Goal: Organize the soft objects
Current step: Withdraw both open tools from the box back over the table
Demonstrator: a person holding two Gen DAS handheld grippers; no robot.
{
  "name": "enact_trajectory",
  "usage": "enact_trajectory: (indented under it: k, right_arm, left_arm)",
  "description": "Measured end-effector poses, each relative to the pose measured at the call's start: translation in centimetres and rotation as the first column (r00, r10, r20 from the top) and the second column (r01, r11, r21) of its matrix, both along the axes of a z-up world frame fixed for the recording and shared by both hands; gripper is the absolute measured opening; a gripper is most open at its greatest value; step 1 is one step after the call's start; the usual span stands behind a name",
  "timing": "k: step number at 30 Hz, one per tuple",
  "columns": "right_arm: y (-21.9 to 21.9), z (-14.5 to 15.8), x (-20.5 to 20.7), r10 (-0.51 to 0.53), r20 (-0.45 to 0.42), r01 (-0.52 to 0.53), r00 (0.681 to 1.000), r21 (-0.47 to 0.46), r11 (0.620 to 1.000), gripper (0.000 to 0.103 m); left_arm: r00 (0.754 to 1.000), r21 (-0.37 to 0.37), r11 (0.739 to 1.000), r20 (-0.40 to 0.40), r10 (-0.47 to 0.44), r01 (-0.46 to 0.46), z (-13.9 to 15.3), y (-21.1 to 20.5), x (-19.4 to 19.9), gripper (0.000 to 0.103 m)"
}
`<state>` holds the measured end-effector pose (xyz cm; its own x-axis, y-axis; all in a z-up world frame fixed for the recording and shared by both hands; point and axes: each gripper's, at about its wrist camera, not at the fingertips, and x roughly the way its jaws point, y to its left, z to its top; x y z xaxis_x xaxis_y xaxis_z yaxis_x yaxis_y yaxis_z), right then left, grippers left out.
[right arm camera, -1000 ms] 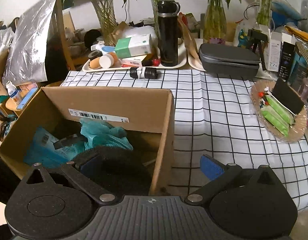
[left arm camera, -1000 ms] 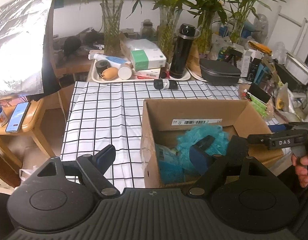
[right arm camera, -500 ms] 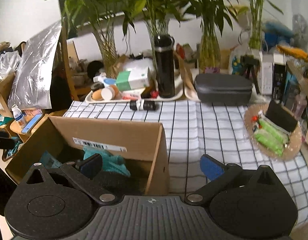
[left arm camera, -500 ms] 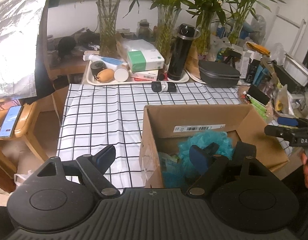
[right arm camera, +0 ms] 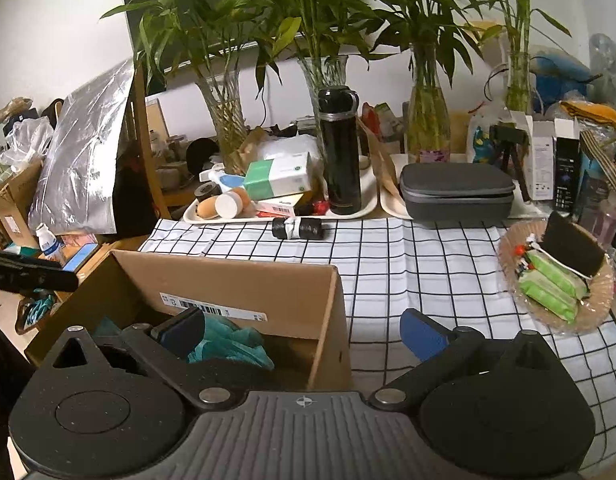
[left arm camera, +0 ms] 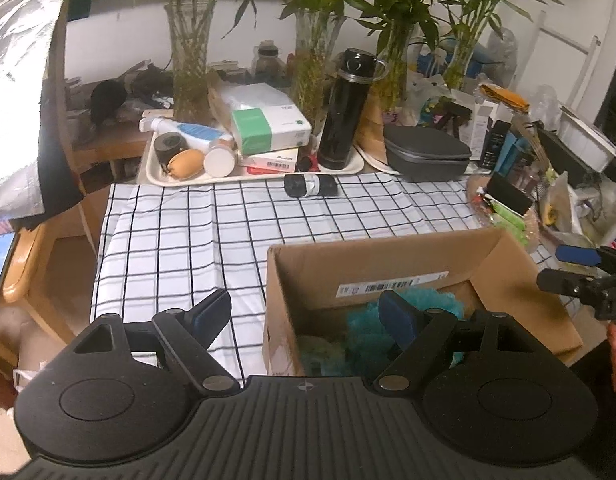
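Note:
An open cardboard box (left arm camera: 519, 264) stands on the checked tablecloth (left arm camera: 188, 236) at the table's near edge. Inside it lie a teal mesh bath sponge (left arm camera: 359, 328) and other teal soft items, partly hidden by my fingers. The box (right arm camera: 236, 276) and the teal items (right arm camera: 232, 340) also show in the right wrist view. My left gripper (left arm camera: 304, 316) is open and empty, straddling the box's left wall from above. My right gripper (right arm camera: 304, 328) is open and empty, straddling the box's right wall; it also shows in the left wrist view (left arm camera: 579, 268).
A tray (left arm camera: 156, 176) with bottles, boxes and a black flask (left arm camera: 347, 108) stands at the back. A black roll (left arm camera: 309, 185) lies on the cloth. A grey case (left arm camera: 423, 152), glass plant vases and a woven basket (right arm camera: 563, 280) with green packets are at the right.
Both grippers have pulled up and back from the box, staying open. The right gripper has lifted out of the box interior, so the box looks lower and further in both views.

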<state>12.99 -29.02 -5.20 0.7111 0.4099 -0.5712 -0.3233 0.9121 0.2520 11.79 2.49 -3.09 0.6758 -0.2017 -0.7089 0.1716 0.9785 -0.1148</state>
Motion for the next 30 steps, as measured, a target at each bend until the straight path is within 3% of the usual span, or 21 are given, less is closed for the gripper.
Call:
enact_trajectory:
  k: [16, 30]
  right_arm:
    - [0.2, 0.2, 1.0, -0.022, 0.045, 0.025, 0.999, -0.061, 0.998, 0.103]
    - [-0.1, 0.6, 6.8, 0.031, 0.104, -0.021, 0.994, -0.094, 0.995, 0.103]
  left_arm:
    - [0.999, 0.040, 0.999, 0.021, -0.029, 0.028, -0.7, -0.9, 4.2, 0.081]
    - [0.995, 0.056, 0.995, 0.060, -0.085, 0.082, -0.9, 0.5, 9.6, 0.081]
